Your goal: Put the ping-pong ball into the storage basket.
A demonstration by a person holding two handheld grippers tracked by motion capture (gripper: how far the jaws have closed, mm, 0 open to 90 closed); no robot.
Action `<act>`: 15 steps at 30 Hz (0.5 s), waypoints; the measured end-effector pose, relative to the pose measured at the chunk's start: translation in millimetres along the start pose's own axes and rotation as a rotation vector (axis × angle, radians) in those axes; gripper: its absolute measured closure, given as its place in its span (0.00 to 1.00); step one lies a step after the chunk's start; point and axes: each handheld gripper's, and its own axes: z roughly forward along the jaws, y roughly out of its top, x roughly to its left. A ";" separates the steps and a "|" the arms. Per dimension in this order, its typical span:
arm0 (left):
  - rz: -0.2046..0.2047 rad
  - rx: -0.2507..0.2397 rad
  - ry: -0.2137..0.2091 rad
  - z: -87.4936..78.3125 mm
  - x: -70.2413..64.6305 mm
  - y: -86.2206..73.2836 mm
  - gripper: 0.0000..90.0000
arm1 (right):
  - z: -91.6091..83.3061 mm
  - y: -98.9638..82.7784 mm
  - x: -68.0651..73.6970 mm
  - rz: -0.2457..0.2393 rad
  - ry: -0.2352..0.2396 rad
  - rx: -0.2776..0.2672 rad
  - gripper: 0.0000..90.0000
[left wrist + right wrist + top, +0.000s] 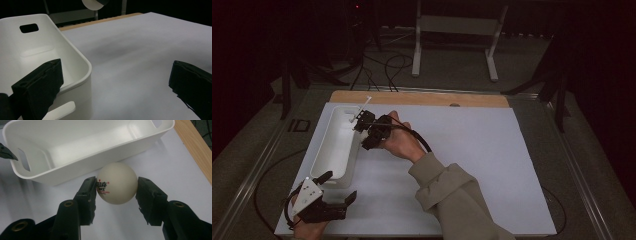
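Observation:
A white ping-pong ball (pixel 117 183) with red and black print sits between the jaws of my right gripper (pixel 117 187), which is shut on it, both pads pressing its sides. In the high view that gripper (pixel 361 133) hangs beside the right wall of a long white bin (pixel 326 150), near its far half. The bin (pixel 75 167) is empty inside, with a handle slot at each end. My left gripper (pixel 340 186) stands open at the bin's near end, empty, one jaw over the bin's rim (pixel 75 52) and the other over the white sheet.
A white sheet (pixel 472 150) covers the table, with a wooden strip (pixel 422 97) along its far edge. Beyond the table stand a white metal frame (pixel 457 30) and floor cables (pixel 382 70). The left gripper's jaw tip (pixel 7 152) shows beside the bin.

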 end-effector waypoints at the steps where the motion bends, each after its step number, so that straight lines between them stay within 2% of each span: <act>1: 0.000 0.000 0.000 0.0 0.0 0.0 0.00 | 0.0 0.4 0.2 0.000 -0.001 -0.001 0.57; 15: 0.001 0.000 -0.001 -0.1 -0.1 0.1 0.00 | 2.7 9.5 9.2 -0.018 0.011 -0.016 0.57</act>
